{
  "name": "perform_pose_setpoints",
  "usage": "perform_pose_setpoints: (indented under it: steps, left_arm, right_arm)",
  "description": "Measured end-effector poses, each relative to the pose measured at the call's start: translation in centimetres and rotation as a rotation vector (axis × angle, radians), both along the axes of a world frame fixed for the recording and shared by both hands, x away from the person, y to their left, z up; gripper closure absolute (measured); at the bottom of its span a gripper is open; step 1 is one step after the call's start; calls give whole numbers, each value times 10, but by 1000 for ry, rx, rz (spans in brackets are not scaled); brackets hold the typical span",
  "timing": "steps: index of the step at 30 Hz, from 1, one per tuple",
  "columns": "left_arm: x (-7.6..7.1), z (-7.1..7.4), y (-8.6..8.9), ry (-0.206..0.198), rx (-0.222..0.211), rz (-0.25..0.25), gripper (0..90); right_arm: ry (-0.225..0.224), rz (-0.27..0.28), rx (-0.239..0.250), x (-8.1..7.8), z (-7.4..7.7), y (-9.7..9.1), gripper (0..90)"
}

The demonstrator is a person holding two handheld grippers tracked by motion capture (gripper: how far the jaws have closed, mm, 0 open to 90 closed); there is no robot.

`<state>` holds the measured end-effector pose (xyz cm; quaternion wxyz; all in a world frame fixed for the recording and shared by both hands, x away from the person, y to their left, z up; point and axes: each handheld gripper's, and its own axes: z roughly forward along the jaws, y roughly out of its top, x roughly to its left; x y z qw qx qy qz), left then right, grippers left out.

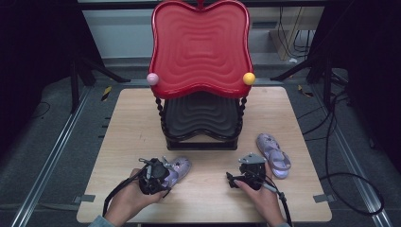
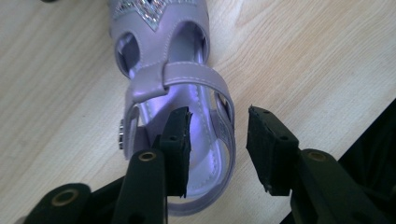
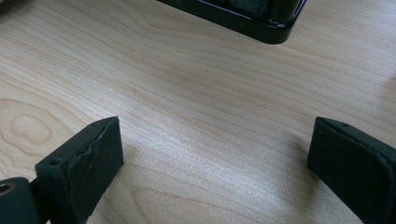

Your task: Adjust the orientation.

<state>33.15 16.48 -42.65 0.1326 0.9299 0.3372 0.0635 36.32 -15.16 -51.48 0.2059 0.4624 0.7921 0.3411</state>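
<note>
A lilac sandal (image 1: 182, 165) lies on the wooden table (image 1: 132, 123) at front left, with my left gripper (image 1: 165, 174) over its heel end. In the left gripper view the sandal (image 2: 166, 74) points away from me. My left gripper (image 2: 218, 114) is open: one jaw stands inside the heel, the other outside, and the side strap sits in the gap between them. A second lilac sandal (image 1: 274, 153) lies at the right. My right gripper (image 1: 248, 166) is just left of it, and my right gripper (image 3: 215, 128) stands wide open over bare wood.
A two-tier stand occupies the table's middle and back, with a red wavy upper tray (image 1: 201, 45) and a black lower tray (image 1: 201, 116). A pink ball (image 1: 152, 78) and a yellow ball (image 1: 248, 78) cap its posts. The stand's black base (image 3: 243, 21) lies ahead of my right gripper.
</note>
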Motion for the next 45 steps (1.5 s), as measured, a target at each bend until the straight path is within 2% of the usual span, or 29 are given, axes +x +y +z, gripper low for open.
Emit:
perform_pose_setpoints:
  steps: [4,6,8,23,29,32,33,40,45]
  left_arm:
    - [2,-11,-1,36,-3,11,648]
    - [3,-13,-1,41,3,16,672]
    - [4,-14,-1,48,5,20,708]
    - [7,-19,-1,80,-12,31,797]
    - [7,-19,0,72,-23,41,848]
    - [7,-19,3,72,-42,44,855]
    - [7,-19,4,70,-62,55,859]
    - [7,-11,10,44,-80,68,864]
    - [7,-10,12,43,-88,72,865]
  right_arm:
    - [0,0,0,0,0,0,37]
    - [0,0,0,0,0,0,37]
    - [0,0,0,0,0,0,37]
    - [1,0,0,0,0,0,37]
    - [1,0,0,0,0,0,37]
    - [1,0,0,0,0,0,37]
    - [0,1,0,0,0,0,37]
    - [1,0,0,0,0,0,37]
    - [1,0,0,0,0,0,37]
